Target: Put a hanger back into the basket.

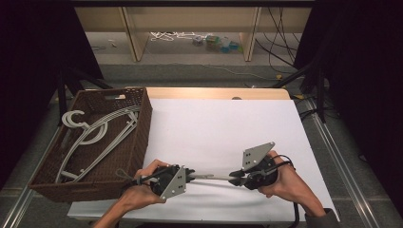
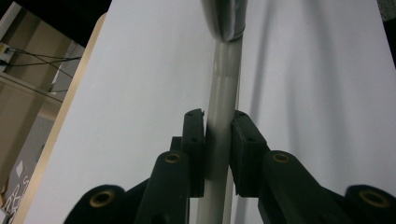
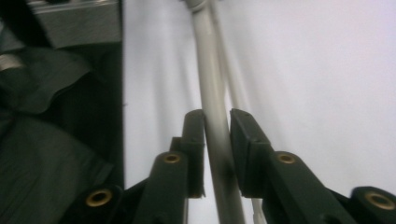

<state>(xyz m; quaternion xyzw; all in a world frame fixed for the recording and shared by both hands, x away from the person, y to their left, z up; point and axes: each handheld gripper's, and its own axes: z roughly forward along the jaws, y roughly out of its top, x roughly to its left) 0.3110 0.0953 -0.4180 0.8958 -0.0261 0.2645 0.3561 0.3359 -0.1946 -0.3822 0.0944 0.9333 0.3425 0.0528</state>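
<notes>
Near the front edge of the white table, a grey plastic clothes hanger is held level between the two grippers, just above the surface. On the left, the left gripper has its jaws clamped on the hanger's bar; in the left gripper view the grey bar runs straight up between the pads, which press it from both sides. Opposite it, the right gripper has the bar between its jaws too, but a thin gap shows beside the right pad, so the grip looks slack. Off the table's left edge stands a brown wicker basket, with more pale hangers lying in it.
</notes>
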